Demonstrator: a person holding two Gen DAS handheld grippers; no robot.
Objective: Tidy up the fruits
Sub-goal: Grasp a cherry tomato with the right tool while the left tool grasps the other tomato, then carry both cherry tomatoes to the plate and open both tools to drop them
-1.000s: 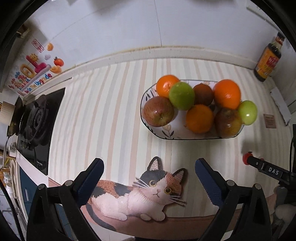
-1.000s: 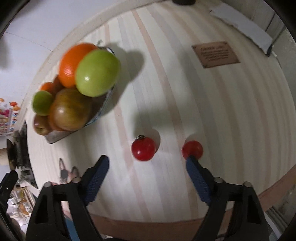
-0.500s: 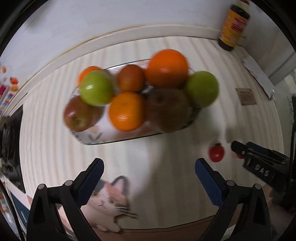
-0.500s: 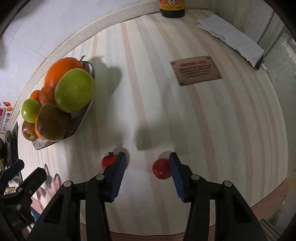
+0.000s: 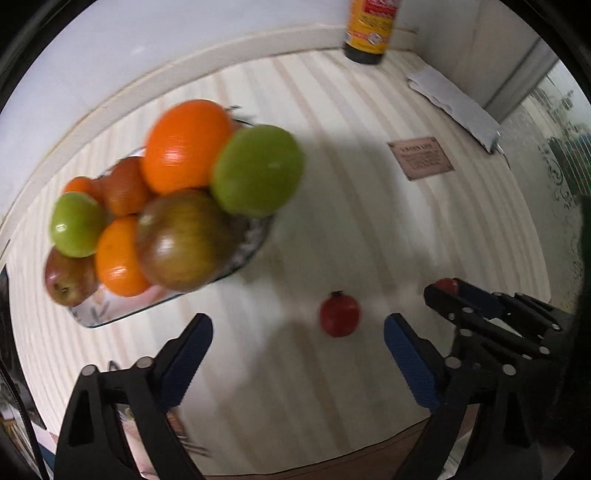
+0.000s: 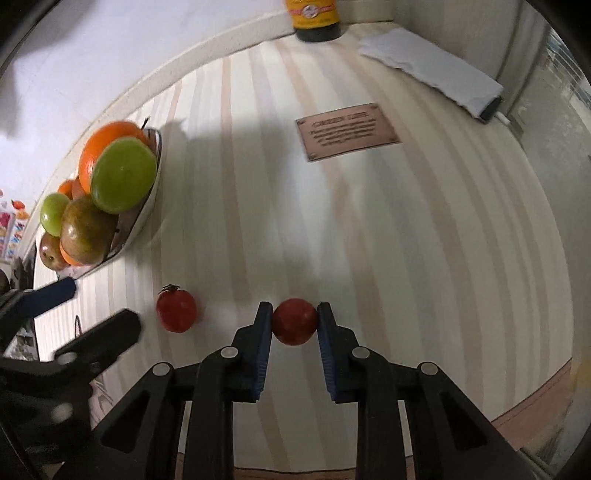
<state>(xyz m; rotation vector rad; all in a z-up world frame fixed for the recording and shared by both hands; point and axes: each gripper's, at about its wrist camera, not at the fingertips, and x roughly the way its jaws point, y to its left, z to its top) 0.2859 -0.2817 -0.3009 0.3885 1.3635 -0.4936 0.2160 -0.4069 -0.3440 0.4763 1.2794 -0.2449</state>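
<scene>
Clamping right gripper (image 6: 294, 322) pads onto a small tomato (image 6: 295, 321): light, smooth, soft-skinned, best held across its middle. Left gripper (image 5: 297, 354) closing, empty, second tomato (image 5: 339, 314) just beyond.

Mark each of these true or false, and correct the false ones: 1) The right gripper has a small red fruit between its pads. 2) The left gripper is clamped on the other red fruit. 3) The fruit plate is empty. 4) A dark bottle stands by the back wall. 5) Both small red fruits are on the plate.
1) True: the right gripper is shut on a small red fruit.
2) False: the left gripper is closing but touches nothing; the other red fruit lies free on the counter.
3) False: the plate is piled with oranges and apples.
4) True: the bottle stands there.
5) False: both are off the plate.
</scene>
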